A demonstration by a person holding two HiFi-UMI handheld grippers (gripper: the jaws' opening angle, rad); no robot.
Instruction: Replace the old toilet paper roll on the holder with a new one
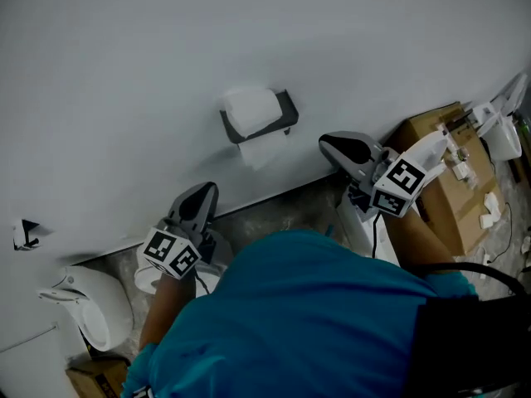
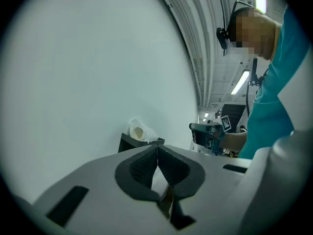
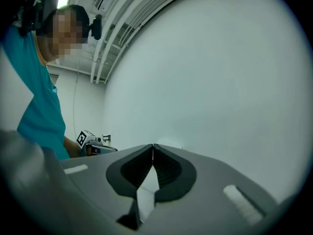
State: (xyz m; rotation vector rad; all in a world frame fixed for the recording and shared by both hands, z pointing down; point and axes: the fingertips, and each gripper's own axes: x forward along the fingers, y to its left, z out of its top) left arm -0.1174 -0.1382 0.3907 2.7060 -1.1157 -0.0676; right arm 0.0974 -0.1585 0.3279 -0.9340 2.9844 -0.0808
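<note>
White toilet paper roll [image 1: 249, 110] in its dark holder [image 1: 287, 111] on the wall [image 1: 124, 65], between two grippers.
The left gripper [image 1: 207, 190], jaws pressed together on nothing, sits below-left of the roll, whose long axis runs along the wall, hollow core facing it. A sheet [image 1: 259, 150] hangs below. The right gripper [image 1: 328, 145], near the holder's right edge, is likewise closed and empty.
</note>
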